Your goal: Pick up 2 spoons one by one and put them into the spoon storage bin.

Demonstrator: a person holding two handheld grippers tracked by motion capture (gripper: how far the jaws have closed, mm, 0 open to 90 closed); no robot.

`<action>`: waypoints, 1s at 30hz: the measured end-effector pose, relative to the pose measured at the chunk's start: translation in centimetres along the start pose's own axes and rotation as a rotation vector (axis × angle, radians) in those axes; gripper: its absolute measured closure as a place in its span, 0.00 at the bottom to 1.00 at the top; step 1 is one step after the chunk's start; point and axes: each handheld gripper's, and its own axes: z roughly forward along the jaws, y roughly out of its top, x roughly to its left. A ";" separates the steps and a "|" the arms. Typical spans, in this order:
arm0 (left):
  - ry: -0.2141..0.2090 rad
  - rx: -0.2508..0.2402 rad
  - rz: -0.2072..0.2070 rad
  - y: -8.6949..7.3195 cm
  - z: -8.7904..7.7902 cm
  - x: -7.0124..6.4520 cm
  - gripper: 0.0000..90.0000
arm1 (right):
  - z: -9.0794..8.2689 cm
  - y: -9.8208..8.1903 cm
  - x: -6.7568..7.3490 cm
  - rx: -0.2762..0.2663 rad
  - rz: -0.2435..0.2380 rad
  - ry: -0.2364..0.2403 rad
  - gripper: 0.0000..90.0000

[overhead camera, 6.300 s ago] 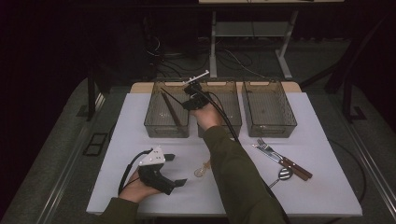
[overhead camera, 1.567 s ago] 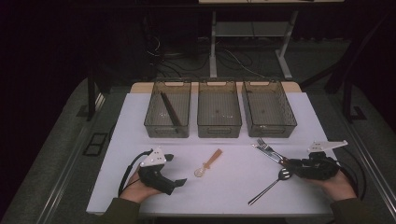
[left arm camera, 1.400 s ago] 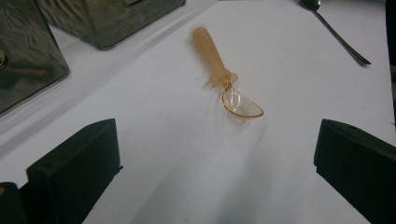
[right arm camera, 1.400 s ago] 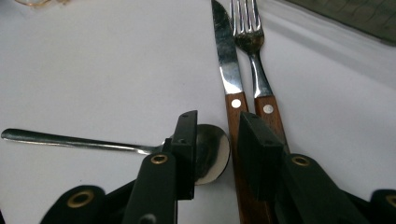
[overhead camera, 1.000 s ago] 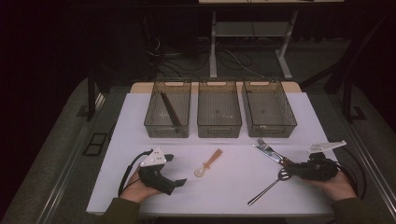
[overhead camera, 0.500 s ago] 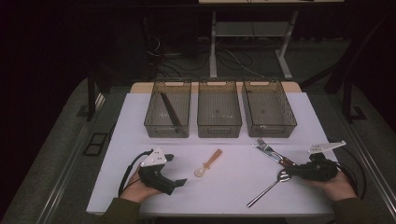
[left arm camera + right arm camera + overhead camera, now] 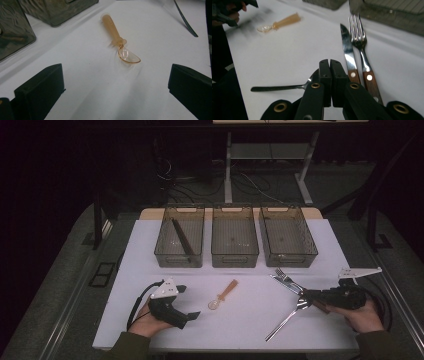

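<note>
On white table (image 7: 250,330), right gripper (image 7: 329,65) fingers just closed, pinching metal spoon (image 7: 279,87); left gripper (image 7: 187,302) fingers spread.

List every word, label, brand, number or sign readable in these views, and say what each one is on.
None: no readable text in any view.
Three bins: no labels or numbers.
Knife and fork: bare blades and handles, only rivets, no brand stamp.
Orange plastic spoon: unmarked.
Metal spoon: unmarked.
Left hand-held gripper and right hand-held gripper: plain black, no lettering.
</note>
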 end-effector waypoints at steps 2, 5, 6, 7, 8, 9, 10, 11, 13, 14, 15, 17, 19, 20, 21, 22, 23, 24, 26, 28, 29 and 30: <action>0.000 -0.001 -0.001 0.0 0.0 0.0 0.00 | -0.2 0.4 0.3 -0.015 -0.018 -0.010 0.99; -0.001 0.006 0.002 0.0 0.0 0.0 0.00 | -0.2 1.1 0.7 -0.020 -0.040 -0.028 0.99; -0.001 0.006 0.002 0.0 0.0 0.0 0.00 | -0.1 1.3 0.7 -0.022 -0.044 -0.032 0.99; -0.002 0.007 0.003 0.0 0.0 0.0 0.00 | -0.1 1.5 0.8 -0.020 -0.045 -0.038 0.99; -0.001 0.004 0.001 0.0 0.1 0.0 0.00 | 0.0 1.8 0.8 -0.020 -0.047 -0.044 0.99; -0.002 0.004 0.001 0.0 0.1 0.0 0.00 | 0.1 2.0 0.8 -0.022 -0.047 -0.050 0.99; -0.002 0.004 0.000 0.0 0.1 0.0 0.00 | 0.2 2.3 0.8 -0.027 -0.045 -0.052 0.99; -0.002 0.004 0.000 0.0 0.1 0.0 0.00 | 0.2 2.5 0.8 -0.028 -0.043 -0.062 0.99; -0.005 0.007 0.001 0.0 0.1 0.0 0.00 | 0.3 3.0 0.9 -0.036 -0.040 -0.074 0.99; -0.005 0.005 0.001 0.0 0.1 0.0 0.00 | 0.3 3.2 0.9 -0.042 -0.040 -0.079 0.99; -0.005 0.005 0.000 0.0 0.1 0.0 0.00 | 0.4 3.4 0.9 -0.046 -0.043 -0.090 0.99; -0.005 0.004 -0.006 0.0 0.2 -0.1 0.00 | 0.5 3.8 1.0 -0.050 -0.043 -0.099 0.99; -0.006 0.004 -0.002 0.0 0.1 -0.1 0.00 | 0.6 4.3 1.1 -0.059 -0.048 -0.108 0.99; -0.007 0.004 0.004 0.0 0.1 0.0 0.00 | 0.6 4.5 1.2 -0.064 -0.048 -0.108 0.99; -0.006 0.003 -0.002 0.0 0.1 -0.1 0.00 | 0.7 4.7 1.3 -0.071 -0.042 -0.108 0.99; -0.006 0.004 -0.003 0.0 0.1 -0.1 0.00 | 0.7 5.0 1.3 -0.077 -0.045 -0.111 0.99; -0.006 0.004 -0.003 0.0 0.1 0.0 0.00 | 0.8 5.2 1.4 -0.080 -0.042 -0.113 0.99; -0.007 0.004 0.002 0.0 0.1 0.0 0.00 | 0.8 5.5 1.5 -0.087 -0.043 -0.117 0.99; -0.007 0.004 0.001 0.0 0.1 0.0 0.00 | 0.9 6.0 1.7 -0.094 -0.039 -0.117 0.99; -0.008 0.003 0.001 0.0 0.1 0.0 0.00 | 1.1 6.6 1.8 -0.104 -0.040 -0.119 0.99; -0.009 0.003 0.001 0.0 0.1 0.0 0.00 | 1.2 6.8 1.8 -0.107 -0.037 -0.118 0.99; -0.010 0.001 0.000 0.0 0.1 0.0 0.00 | 1.3 7.1 1.9 -0.110 -0.035 -0.118 0.99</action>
